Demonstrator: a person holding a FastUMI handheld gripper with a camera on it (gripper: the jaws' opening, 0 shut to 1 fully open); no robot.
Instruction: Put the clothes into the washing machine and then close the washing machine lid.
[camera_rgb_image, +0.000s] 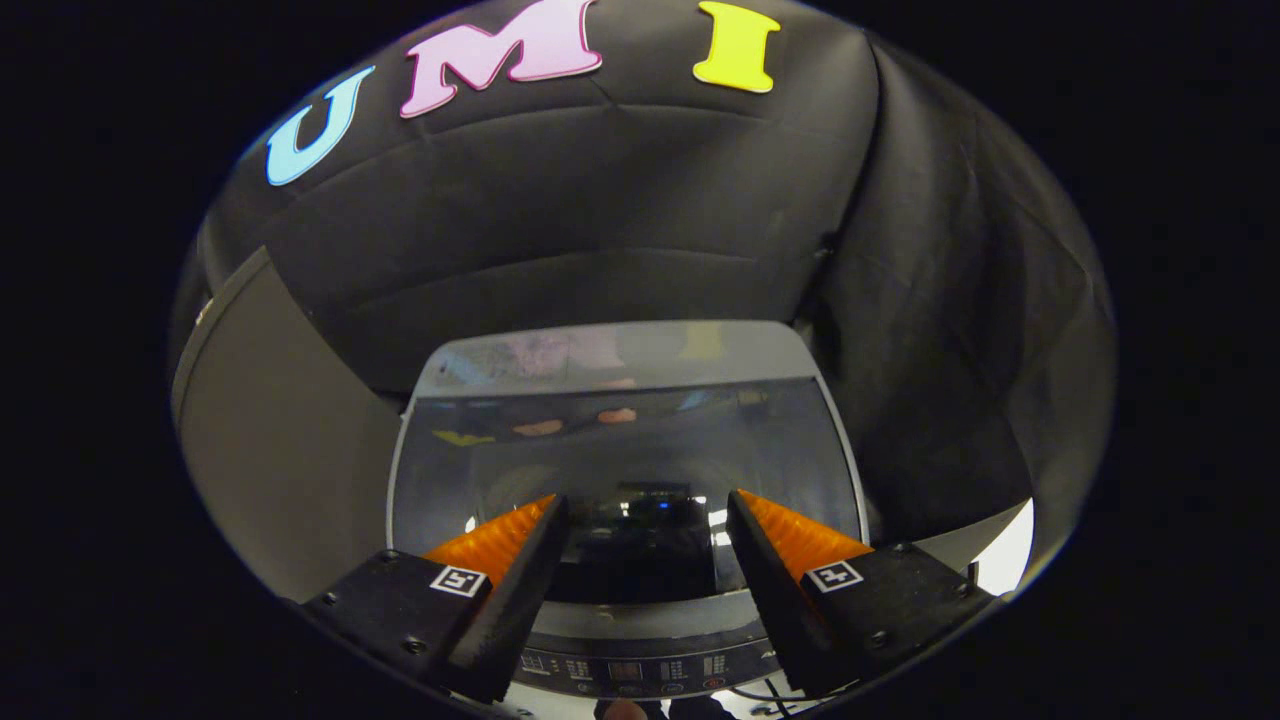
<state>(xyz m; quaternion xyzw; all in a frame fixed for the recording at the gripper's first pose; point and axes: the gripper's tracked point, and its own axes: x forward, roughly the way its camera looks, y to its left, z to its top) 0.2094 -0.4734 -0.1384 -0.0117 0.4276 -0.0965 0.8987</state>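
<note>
The washing machine (620, 345) stands below and just ahead of me, seen from its front. Its dark glass lid (620, 450) in a grey frame appears to lie flat over the tub, and reflections in the glass hide what is underneath. The control panel (625, 670) runs along the near edge, under the fingers. My gripper (645, 500) hovers over the front half of the lid, open, with a wide gap and nothing between its fingers.
A grey flat panel (270, 430) stands close to the machine's left side. Black cloth hangs behind the machine and along its right. A bright white surface (1010, 550) shows low on the right, beyond the right finger.
</note>
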